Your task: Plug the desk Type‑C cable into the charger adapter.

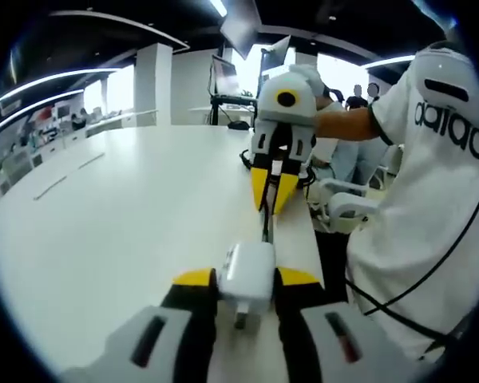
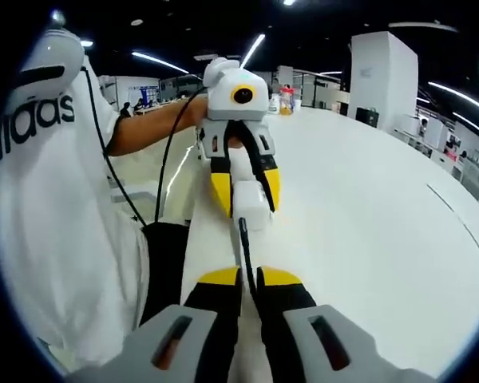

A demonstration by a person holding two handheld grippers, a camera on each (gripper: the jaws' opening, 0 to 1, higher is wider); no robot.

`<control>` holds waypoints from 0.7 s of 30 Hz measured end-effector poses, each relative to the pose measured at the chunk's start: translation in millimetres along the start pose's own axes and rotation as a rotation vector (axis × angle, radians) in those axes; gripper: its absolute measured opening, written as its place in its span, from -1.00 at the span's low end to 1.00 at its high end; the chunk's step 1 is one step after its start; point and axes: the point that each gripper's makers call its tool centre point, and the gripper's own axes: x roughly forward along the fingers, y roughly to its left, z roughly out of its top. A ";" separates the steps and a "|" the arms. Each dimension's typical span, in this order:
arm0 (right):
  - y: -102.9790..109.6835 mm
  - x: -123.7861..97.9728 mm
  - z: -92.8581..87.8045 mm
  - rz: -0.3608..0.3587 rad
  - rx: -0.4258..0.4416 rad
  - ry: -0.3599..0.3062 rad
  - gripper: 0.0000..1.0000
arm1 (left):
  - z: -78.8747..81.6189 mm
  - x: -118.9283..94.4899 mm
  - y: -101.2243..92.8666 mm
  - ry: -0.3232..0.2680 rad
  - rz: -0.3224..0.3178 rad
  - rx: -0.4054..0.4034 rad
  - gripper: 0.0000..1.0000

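My left gripper is shut on the white charger adapter, its yellow-tipped jaws pressing both sides of it. A thin black Type-C cable runs from the adapter's far face up to the right gripper, which is pinched on it. In the right gripper view my right gripper is shut on the black cable, whose end reaches the adapter held between the left gripper's yellow tips. Whether the plug is seated in the port I cannot tell.
The wide white table spreads to the left. A person in a white shirt stands at its right edge, beside a white office chair. Monitors stand at the table's far end. Other people stand far back.
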 end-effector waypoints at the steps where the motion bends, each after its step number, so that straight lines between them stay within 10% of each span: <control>1: -1.3 -4.6 -2.0 -0.009 0.004 -0.001 -0.87 | 0.4 0.5 -0.7 0.004 -0.002 0.003 -0.46; 21: -25.0 -90.6 -66.4 -0.232 0.133 0.068 -0.82 | 1.7 10.3 -3.4 0.066 -0.051 0.056 -0.46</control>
